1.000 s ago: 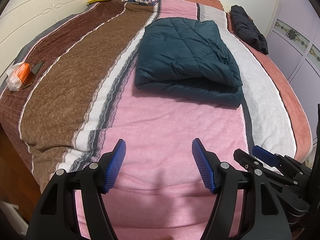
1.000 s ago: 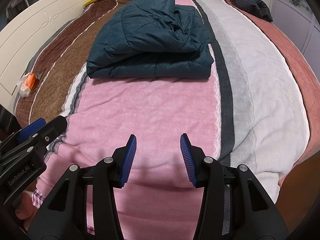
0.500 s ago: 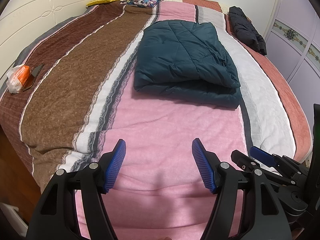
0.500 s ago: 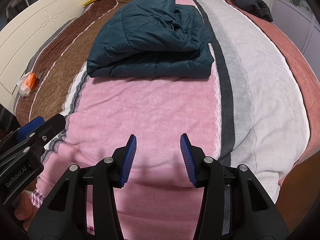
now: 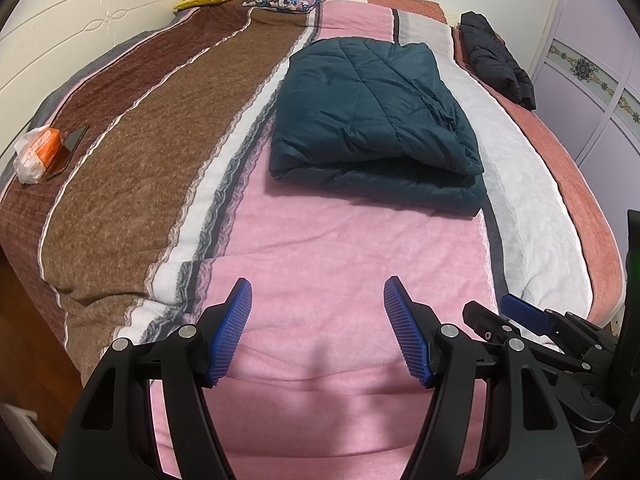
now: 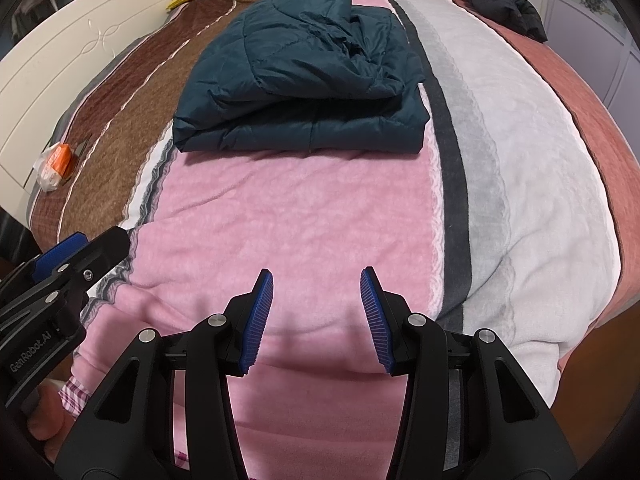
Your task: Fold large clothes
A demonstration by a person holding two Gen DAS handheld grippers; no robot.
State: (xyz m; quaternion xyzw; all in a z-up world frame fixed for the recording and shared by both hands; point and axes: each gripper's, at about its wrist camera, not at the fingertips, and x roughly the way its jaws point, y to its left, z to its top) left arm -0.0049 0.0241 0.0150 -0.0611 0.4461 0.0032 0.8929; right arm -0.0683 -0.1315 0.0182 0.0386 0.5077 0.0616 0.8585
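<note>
Striped fleece blanket [image 5: 328,264] covers the whole bed, with the teal puffer jacket [image 5: 376,120] folded mid-bed, looks finished. Left gripper [image 5: 318,330] and right gripper [image 6: 317,316] hang near the bed's edge, jaws apart, holding nothing.

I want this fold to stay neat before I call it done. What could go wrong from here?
The teal puffer jacket is folded, but its top layer sits puffed and rumpled, so it may spring open. Both the left gripper and the right gripper hang open, well short of it, so nothing presses it flat. The black jacket lies near the bed's far edge and might slip off.
</note>
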